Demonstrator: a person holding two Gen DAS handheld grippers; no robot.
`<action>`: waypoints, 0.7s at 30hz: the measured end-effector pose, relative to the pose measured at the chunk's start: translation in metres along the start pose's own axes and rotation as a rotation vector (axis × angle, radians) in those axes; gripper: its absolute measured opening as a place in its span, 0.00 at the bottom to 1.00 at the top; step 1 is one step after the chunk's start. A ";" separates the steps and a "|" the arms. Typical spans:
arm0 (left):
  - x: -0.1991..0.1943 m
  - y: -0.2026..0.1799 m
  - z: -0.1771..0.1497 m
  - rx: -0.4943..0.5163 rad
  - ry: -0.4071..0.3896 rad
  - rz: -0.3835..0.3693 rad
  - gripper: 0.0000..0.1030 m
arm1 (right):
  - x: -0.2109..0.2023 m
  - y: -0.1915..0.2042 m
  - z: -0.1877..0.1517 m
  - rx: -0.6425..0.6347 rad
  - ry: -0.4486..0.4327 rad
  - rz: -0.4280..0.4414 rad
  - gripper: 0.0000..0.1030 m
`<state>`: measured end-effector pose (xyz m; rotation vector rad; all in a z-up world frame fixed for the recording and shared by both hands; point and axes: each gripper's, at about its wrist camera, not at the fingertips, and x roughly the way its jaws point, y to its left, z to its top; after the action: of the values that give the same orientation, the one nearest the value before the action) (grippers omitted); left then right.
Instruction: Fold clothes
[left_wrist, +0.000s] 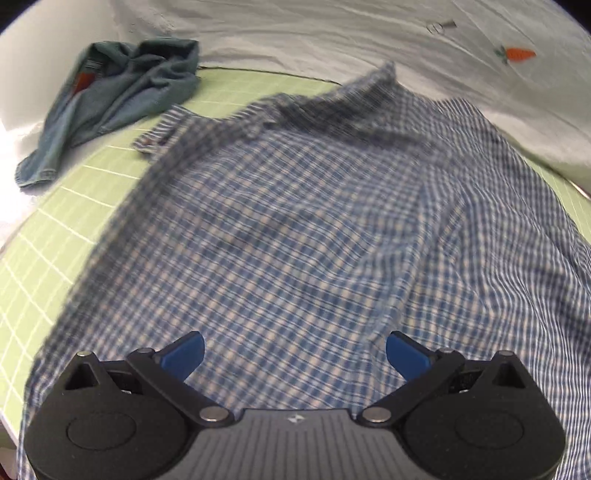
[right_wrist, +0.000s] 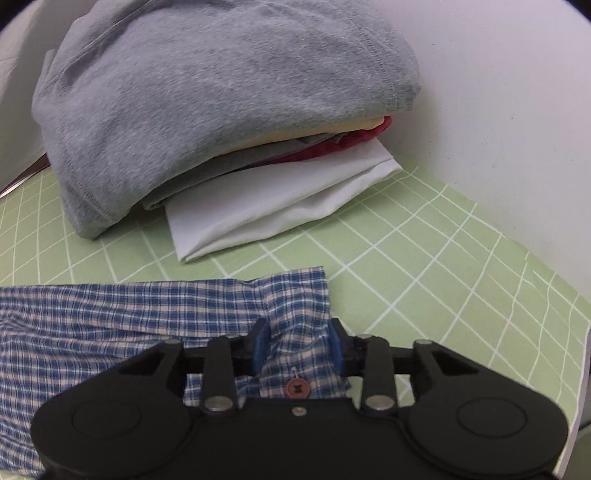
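Woven plaid shirt (right_wrist: 110, 314) beside fuzzy grey sweatshirt (right_wrist: 207, 96), stacked.

Pale green mat (right_wrist: 424, 258) with white grid lines covers table. Plain white wall (right_wrist: 498, 92) behind. White wrinkled sheet (left_wrist: 332, 33) with small orange carrot embroidery (left_wrist: 519, 54) beyond mat. Soft, even light.

Left wrist view: the shirt (left_wrist: 314, 229) lies on the mat (left_wrist: 48, 251), filling the centre and right. A crumpled garment (left_wrist: 114, 99) sits upper left, a sheet (left_wrist: 332, 37) behind. Right wrist view: the folded stack (right_wrist: 207, 122) rests on the mat above the shirt.
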<state>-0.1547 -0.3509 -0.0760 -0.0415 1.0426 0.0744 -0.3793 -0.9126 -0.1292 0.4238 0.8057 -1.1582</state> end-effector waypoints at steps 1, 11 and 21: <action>-0.003 0.007 -0.002 -0.022 -0.008 0.005 1.00 | -0.009 0.003 -0.003 -0.001 -0.012 0.003 0.43; -0.025 0.065 -0.040 -0.070 -0.003 -0.003 1.00 | -0.124 0.087 -0.089 -0.131 0.048 0.426 0.57; -0.037 0.110 -0.052 0.001 0.002 -0.034 1.00 | -0.175 0.125 -0.162 -0.203 0.201 0.530 0.59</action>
<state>-0.2268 -0.2462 -0.0699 -0.0582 1.0440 0.0424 -0.3487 -0.6453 -0.1169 0.5487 0.9057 -0.5416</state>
